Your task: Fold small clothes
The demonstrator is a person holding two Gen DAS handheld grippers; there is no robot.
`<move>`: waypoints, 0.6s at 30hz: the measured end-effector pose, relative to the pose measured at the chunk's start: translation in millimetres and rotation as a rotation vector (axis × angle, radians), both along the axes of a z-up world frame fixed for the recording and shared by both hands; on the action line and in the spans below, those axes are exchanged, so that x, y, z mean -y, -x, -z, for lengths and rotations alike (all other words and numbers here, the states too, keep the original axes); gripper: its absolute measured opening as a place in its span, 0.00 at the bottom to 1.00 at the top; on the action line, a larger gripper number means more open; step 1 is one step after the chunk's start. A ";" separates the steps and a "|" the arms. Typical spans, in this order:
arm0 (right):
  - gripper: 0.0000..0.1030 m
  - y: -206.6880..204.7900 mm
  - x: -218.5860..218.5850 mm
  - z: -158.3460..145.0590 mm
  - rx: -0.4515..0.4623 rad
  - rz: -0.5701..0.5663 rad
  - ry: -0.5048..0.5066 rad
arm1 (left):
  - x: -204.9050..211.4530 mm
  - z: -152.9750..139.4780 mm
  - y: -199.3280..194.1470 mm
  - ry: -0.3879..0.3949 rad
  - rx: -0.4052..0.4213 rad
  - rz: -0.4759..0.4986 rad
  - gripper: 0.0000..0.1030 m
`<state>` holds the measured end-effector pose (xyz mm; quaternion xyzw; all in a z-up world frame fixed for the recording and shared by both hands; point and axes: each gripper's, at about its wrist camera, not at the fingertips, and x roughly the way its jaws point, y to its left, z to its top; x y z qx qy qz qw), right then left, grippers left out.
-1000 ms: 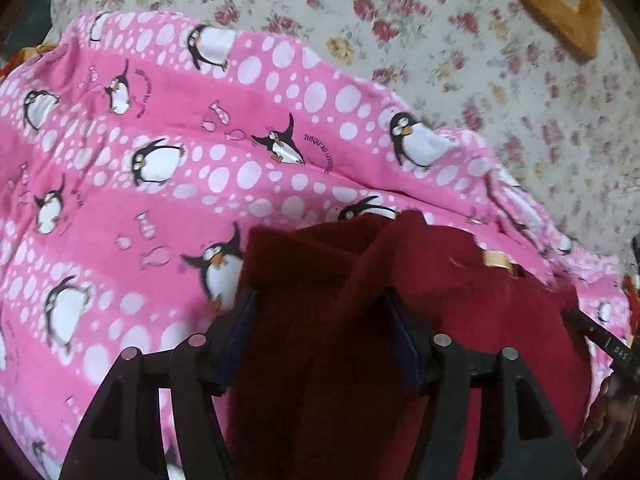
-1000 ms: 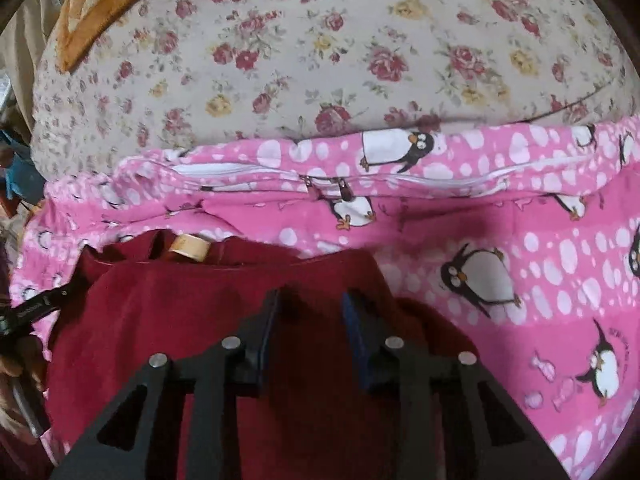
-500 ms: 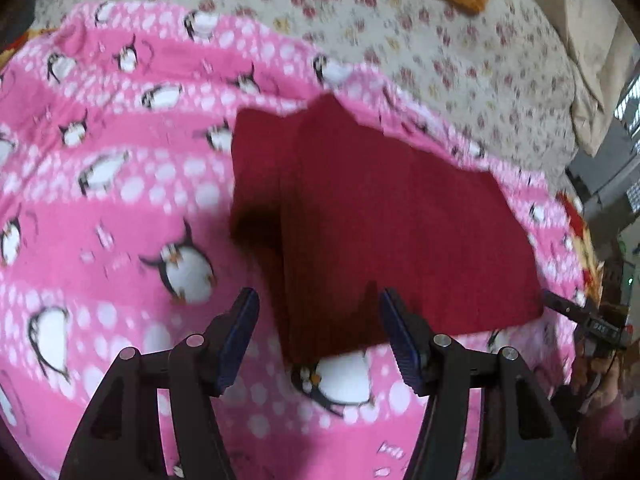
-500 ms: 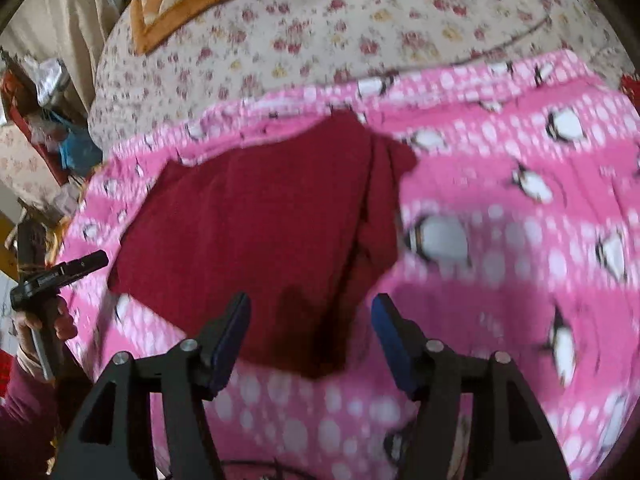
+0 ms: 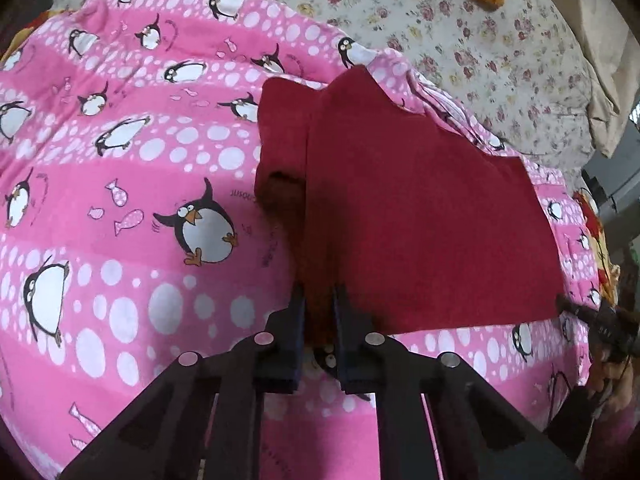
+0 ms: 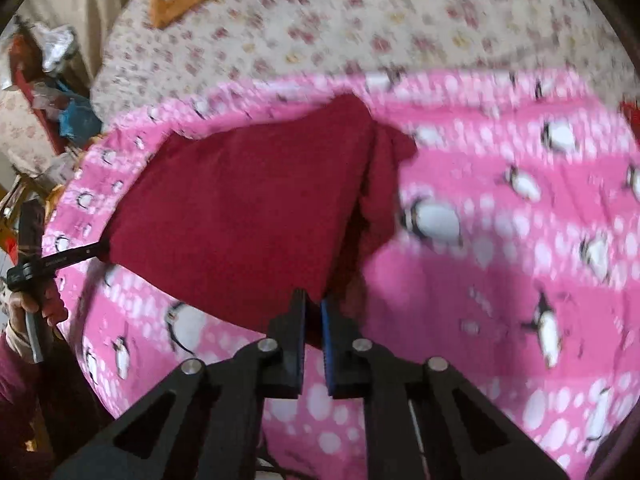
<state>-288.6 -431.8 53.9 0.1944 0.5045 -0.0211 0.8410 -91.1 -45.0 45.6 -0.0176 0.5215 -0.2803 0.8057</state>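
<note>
Since 0.5 s ago: both grippers' fingers closed onto red garment (image 5: 420, 216) corners. L gripper (image 5: 319, 320), R gripper (image 6: 313, 316) clamped; fold step, next lift edge over.

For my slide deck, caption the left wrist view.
Left gripper pinching the near edge of a dark red garment on a pink penguin-print blanket.

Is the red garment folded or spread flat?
Partly folded: the red garment shows one side doubled over along a crease, bunched layer beneath.
</note>
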 end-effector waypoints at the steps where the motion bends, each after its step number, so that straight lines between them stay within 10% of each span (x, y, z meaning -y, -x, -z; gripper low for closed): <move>1: 0.06 0.9 -2.3 3.3 -0.003 -0.004 0.002 | 0.4 -3.3 0.7 0.001 0.004 -0.004 0.00; 4: 0.12 3.8 -8.2 -13.1 0.037 -0.010 0.028 | 0.0 -18.4 3.9 -0.021 0.027 -0.033 0.00; 8: 0.48 -5.3 -16.3 -39.1 0.078 -0.006 0.088 | 7.6 -38.2 2.9 -0.027 0.099 -0.064 0.03; 18: 0.48 -94.8 -28.1 -24.6 0.066 -0.007 0.157 | 46.7 -21.8 -26.1 -0.112 0.159 -0.134 0.06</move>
